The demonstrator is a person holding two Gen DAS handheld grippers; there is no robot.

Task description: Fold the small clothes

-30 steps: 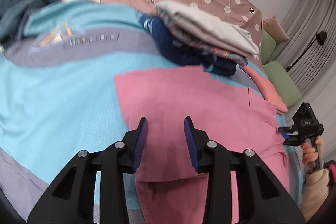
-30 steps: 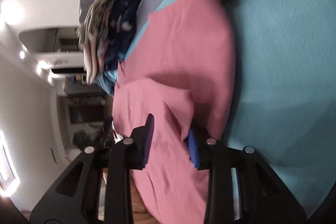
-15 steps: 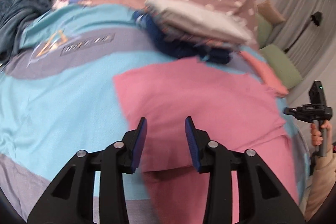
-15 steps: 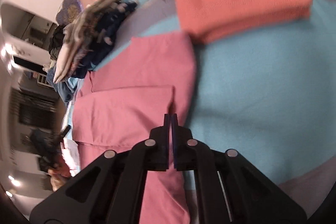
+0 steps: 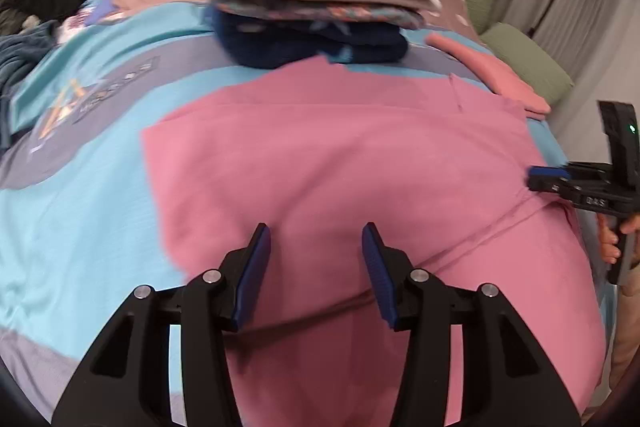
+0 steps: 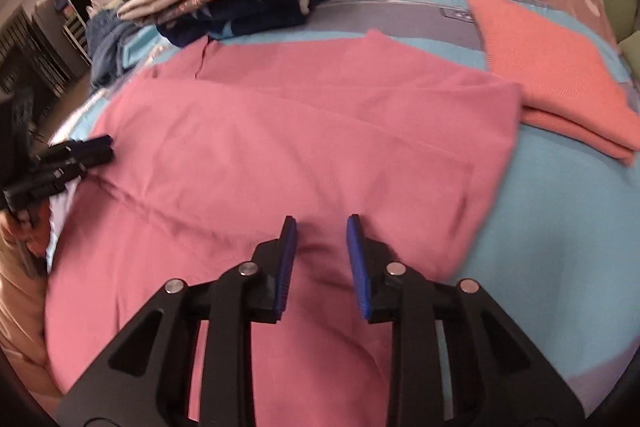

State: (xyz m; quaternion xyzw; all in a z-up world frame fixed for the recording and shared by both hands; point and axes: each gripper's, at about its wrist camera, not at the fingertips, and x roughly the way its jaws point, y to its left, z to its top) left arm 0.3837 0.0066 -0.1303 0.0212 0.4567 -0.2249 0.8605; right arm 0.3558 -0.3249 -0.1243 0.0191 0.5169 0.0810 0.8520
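Note:
A pink garment (image 5: 340,163) lies spread flat on the blue and grey bedspread (image 5: 80,187); it also fills the middle of the right wrist view (image 6: 280,147). My left gripper (image 5: 316,239) is open and empty, just above the garment's near left part. My right gripper (image 6: 321,231) is open and empty above the garment's near right part. The right gripper also shows at the right edge of the left wrist view (image 5: 548,173). The left gripper shows at the left edge of the right wrist view (image 6: 88,149).
A stack of folded clothes (image 5: 320,11), grey on top and navy below, sits behind the pink garment. A folded orange garment (image 6: 556,75) lies to the right. A pile of unfolded clothes (image 5: 28,27) lies at far left. Green cushions (image 5: 528,63) lie at the bed's right.
My right gripper was shut half a second ago and is open now, swung round above the garment. My left gripper stayed open and moved in over the pink garment.

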